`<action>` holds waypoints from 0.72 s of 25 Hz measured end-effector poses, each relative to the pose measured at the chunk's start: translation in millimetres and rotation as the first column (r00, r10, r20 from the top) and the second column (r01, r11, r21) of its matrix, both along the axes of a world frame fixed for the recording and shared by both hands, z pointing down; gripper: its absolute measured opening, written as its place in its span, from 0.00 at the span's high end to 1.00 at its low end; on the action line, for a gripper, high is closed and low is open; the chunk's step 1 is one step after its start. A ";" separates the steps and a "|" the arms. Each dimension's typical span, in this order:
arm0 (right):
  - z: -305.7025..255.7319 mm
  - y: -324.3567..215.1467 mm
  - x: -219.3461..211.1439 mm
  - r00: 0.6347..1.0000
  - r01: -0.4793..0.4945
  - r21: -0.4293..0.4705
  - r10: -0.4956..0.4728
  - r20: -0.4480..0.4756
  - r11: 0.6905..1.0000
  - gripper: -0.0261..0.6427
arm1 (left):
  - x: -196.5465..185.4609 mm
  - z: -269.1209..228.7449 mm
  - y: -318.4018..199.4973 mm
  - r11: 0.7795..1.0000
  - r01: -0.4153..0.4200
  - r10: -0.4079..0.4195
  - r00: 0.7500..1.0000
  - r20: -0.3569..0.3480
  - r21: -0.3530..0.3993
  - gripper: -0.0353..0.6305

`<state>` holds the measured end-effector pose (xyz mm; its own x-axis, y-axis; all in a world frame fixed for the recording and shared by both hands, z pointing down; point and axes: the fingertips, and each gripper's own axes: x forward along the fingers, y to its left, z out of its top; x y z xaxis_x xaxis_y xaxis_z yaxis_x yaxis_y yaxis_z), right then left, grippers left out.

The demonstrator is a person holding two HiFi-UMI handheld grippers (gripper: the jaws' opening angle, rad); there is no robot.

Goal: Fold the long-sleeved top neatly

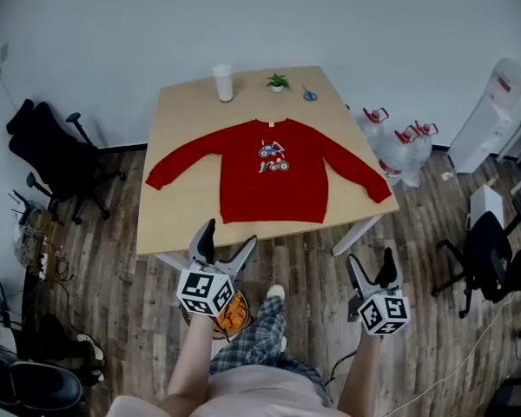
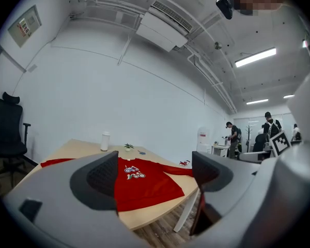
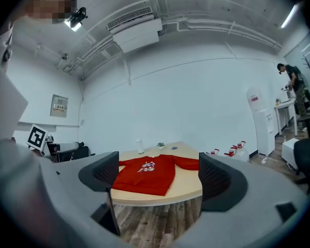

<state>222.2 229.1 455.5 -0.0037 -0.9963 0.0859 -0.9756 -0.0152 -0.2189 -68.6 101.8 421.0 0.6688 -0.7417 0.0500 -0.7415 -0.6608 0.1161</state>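
Lying flat on worktop (image 1: 178, 220): long-sleeved top (image 1: 273, 185), sleeves spread; L tongs (image 1: 232, 233), R tongs (image 1: 369, 257) wide, empty; rec. pinching one cuff first.

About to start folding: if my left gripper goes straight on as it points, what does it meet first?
Probably the near hem of the red top, at the edge of the table; the open left gripper frames it, though depth is unclear.
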 end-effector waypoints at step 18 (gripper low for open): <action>-5.8 -269.9 36.4 0.980 0.193 -0.023 -0.193 -0.037 0.981 0.27 | 35.9 7.8 -213.6 0.987 0.162 -0.162 0.987 -0.002 -0.013 0.30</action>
